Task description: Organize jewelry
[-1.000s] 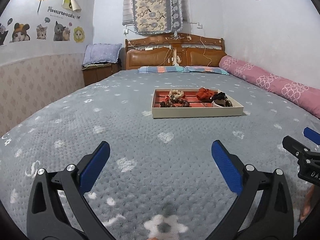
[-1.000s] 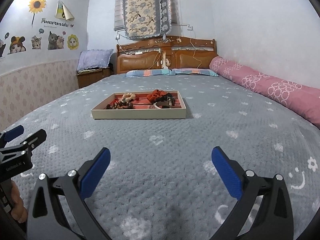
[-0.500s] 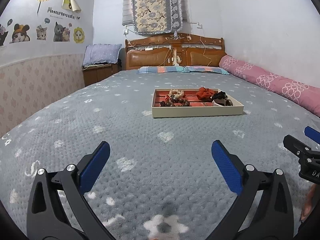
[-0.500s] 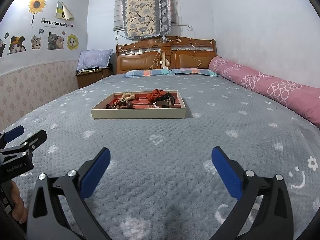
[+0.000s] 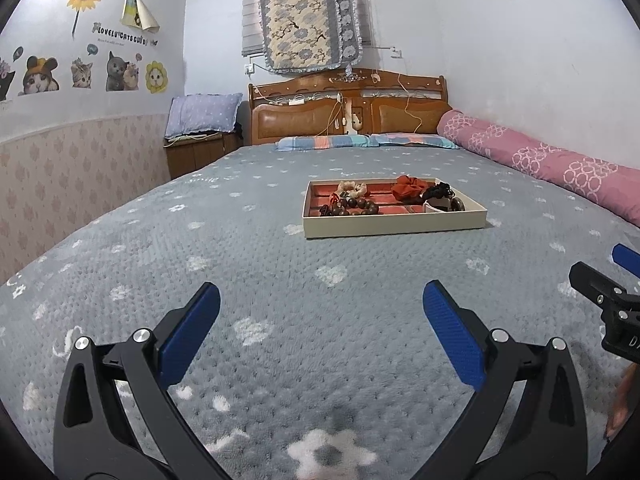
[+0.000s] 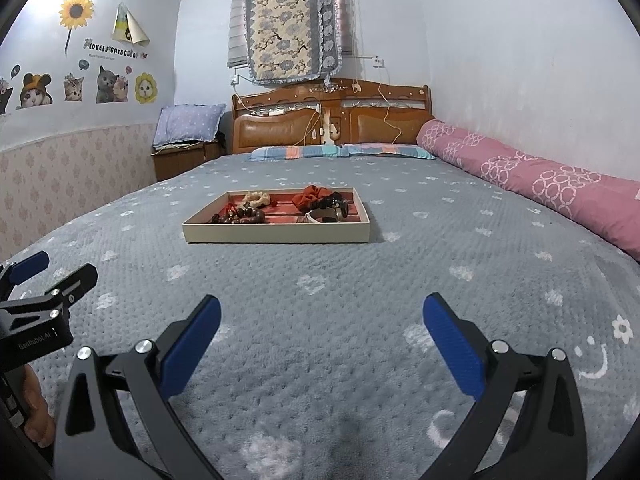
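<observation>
Hovering released and empty over the bed [image 5: 280, 280], left tongs [image 5: 320, 312] and right tongs [image 6: 320, 320] well short of the tray [image 6: 276, 236] ahead, jewelry [image 6: 244, 214] already inside it, sorted or merely heaped impossible to tell from here

Little has changed over the last second. In the left wrist view the jewelry tray [image 5: 394, 226] sits a touch higher in frame than before, and the right gripper [image 5: 616, 276] at the right edge has slipped slightly lower and further out. In the right wrist view the tray [image 6: 276, 236] has edged marginally upward.
</observation>
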Demonstrator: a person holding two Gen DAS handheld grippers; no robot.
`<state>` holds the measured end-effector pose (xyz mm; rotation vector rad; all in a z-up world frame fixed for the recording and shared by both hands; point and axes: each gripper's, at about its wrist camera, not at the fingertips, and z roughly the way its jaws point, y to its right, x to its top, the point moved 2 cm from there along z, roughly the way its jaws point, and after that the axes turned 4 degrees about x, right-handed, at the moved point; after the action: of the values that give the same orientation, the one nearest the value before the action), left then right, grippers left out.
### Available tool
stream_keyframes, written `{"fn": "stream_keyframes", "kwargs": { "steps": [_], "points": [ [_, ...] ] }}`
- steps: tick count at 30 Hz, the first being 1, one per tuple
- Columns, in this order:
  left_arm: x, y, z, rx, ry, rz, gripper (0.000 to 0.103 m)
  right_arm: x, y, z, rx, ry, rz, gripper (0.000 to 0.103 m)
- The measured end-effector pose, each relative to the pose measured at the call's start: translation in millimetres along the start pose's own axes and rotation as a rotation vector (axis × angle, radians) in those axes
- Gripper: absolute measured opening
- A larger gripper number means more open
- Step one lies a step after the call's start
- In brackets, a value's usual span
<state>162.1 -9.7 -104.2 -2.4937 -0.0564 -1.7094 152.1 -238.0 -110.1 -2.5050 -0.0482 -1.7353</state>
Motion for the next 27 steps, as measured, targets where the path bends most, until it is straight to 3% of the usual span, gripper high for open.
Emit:
{"fn": "stream_keyframes", "kwargs": {
  "steps": [27],
  "points": [
    [0.0,4.6,-4.8,0.006,0.016,0.011,0.098,0.3,-2.8,-4.3,-0.003,0.023,-0.011,0.099]
  ]
}}
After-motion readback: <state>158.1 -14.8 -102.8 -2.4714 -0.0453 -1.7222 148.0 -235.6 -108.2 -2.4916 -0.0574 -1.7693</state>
